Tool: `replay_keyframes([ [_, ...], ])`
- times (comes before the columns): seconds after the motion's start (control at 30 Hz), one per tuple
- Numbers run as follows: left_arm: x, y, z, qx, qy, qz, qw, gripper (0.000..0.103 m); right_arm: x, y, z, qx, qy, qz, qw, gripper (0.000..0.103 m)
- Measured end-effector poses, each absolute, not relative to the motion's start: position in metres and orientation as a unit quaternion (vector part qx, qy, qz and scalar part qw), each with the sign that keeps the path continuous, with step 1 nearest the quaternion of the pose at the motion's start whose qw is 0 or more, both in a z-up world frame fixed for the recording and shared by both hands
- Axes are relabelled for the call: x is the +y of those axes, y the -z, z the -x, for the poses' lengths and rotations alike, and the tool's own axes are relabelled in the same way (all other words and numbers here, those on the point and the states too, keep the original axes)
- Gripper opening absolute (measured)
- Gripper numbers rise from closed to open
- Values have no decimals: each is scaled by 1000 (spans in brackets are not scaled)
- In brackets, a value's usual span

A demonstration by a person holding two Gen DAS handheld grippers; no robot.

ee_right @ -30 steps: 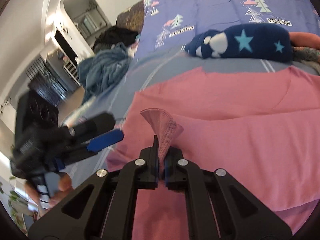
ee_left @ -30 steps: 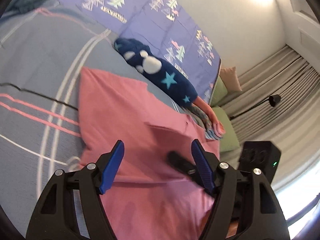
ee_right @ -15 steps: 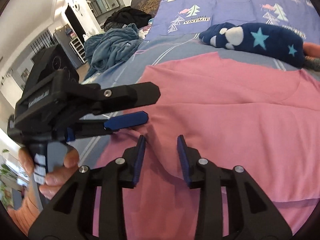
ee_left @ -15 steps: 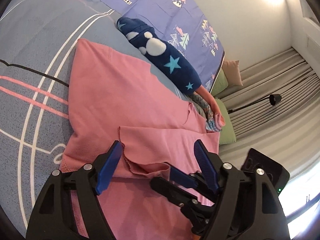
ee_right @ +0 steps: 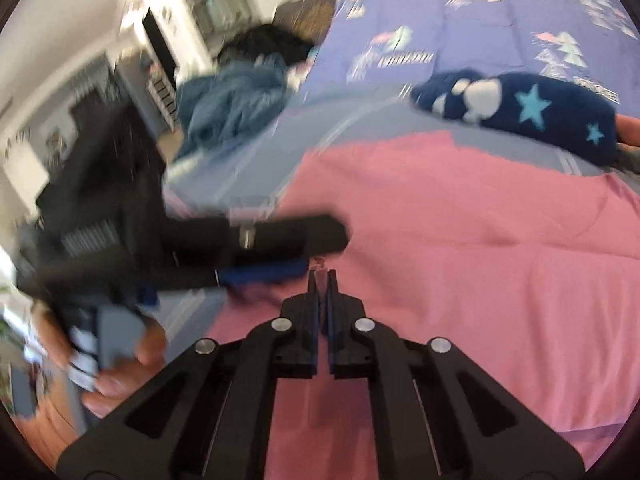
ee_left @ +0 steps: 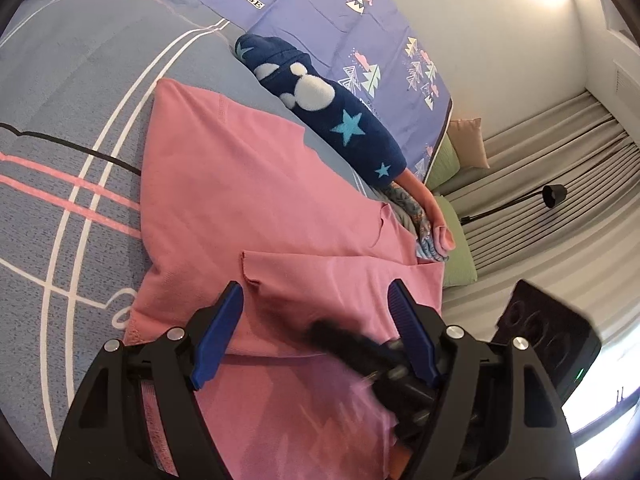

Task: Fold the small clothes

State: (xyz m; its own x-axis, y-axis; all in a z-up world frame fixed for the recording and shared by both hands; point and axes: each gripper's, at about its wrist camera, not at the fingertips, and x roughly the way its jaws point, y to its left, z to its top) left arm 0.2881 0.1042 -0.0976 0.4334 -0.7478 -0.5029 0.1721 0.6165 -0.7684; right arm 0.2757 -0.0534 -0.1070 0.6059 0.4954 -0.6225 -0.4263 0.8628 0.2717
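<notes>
A pink garment (ee_left: pixel 240 184) lies spread on the grey bedspread (ee_left: pixel 60 100), with a flap (ee_left: pixel 340 272) folded over its near part. My left gripper (ee_left: pixel 316 292) hovers open over that flap, its blue pads (ee_left: pixel 218 332) wide apart and nothing between them. The right gripper (ee_left: pixel 360 348) shows as a dark blur low between those fingers. In the right wrist view, my right gripper (ee_right: pixel 320 274) is shut, pinching a thin edge of the pink garment (ee_right: pixel 460 260) at its tips. The left gripper (ee_right: pixel 308 254) is blurred right beside it, held by a hand (ee_right: pixel 120 360).
A navy plush with stars (ee_left: pixel 320 108) lies beyond the garment, on a purple blanket with tree prints (ee_left: pixel 320 12). A person's tattooed arm (ee_left: pixel 416 208) rests at the garment's far right. A crumpled blue cloth (ee_right: pixel 236 96) sits far left. Curtains and a lamp (ee_left: pixel 554 196) stand beyond the bed.
The right gripper let go of the raised pink tip, opened, then shut again on the garment's edge. The flap now lies flat, and the left gripper has swung in close beside the right.
</notes>
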Motion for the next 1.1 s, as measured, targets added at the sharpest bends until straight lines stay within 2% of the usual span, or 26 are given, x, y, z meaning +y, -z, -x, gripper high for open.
replay_keyframes([
  [0.2, 103, 102, -289, 444, 335, 372, 743, 75, -43, 102, -266, 356, -286, -22, 889, 3],
  [0.23, 102, 101, -289, 442, 337, 372, 744, 72, -40, 105, -265, 359, -287, -16, 888, 3],
  [0.3, 97, 97, -288, 436, 338, 354, 755, 39, -38, 111, -263, 363, -287, -12, 886, 4],
  [0.33, 94, 95, -288, 437, 337, 337, 763, 11, -39, 112, -262, 364, -288, -15, 885, 4],
  [0.37, 92, 95, -287, 437, 331, 323, 771, 0, -42, 113, -261, 367, -290, -19, 884, 8],
  [0.43, 91, 93, -286, 431, 318, 312, 785, 0, -51, 113, -257, 369, -282, -19, 885, 19],
  [0.47, 91, 88, -283, 422, 312, 306, 794, 0, -59, 112, -254, 369, -273, -16, 888, 32],
  [0.5, 93, 84, -281, 412, 310, 303, 802, 0, -67, 111, -252, 366, -267, -15, 891, 36],
  [0.7, 114, 49, -262, 329, 304, 306, 840, 0, -159, 107, -230, 370, -170, -41, 912, 36],
  [0.9, 118, 64, -277, 358, 261, 306, 843, 0, -251, 128, -214, 393, -84, -145, 904, 37],
  [1.03, 110, 53, -285, 364, 252, 282, 851, 0, -275, 123, -198, 378, -48, -145, 913, 38],
  [1.1, 106, 35, -283, 352, 260, 264, 860, 0, -285, 118, -189, 365, -25, -134, 921, 43],
])
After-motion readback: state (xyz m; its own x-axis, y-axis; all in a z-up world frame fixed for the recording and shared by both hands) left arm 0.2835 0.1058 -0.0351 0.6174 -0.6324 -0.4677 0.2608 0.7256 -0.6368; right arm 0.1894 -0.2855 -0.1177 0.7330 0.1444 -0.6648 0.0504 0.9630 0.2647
